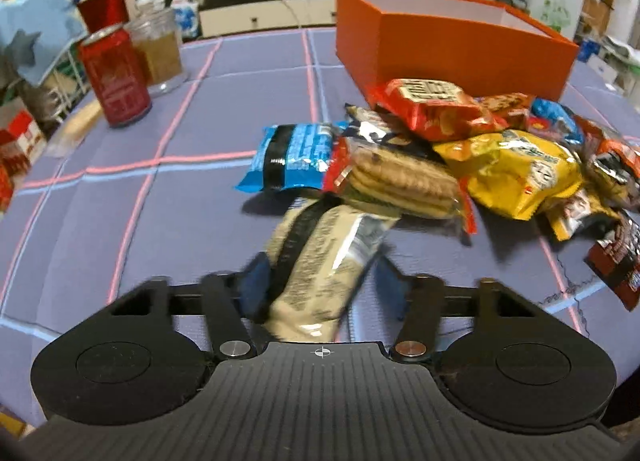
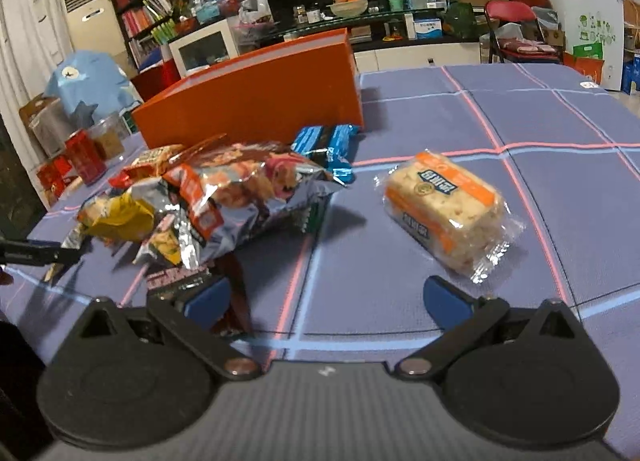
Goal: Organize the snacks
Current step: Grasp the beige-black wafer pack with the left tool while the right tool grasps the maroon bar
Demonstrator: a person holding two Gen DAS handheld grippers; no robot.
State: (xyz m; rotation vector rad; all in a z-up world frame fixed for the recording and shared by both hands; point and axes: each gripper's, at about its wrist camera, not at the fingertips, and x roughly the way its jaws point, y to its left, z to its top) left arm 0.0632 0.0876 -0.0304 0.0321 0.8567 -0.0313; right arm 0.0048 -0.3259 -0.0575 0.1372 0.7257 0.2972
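Up close, left claw (image 1: 320, 285) clamped on blurred cream packet (image 1: 320, 261), print unreadable; right claw (image 2: 336, 301) wide, empty.

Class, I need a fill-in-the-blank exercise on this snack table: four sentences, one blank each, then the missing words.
1. The left gripper is shut on a ____ coloured snack bar.
2. The open box behind the snack pile is ____.
3. The red can stands beside a glass ____.
4. The right gripper is ____, holding nothing.

Missing words: cream; orange; jar; open
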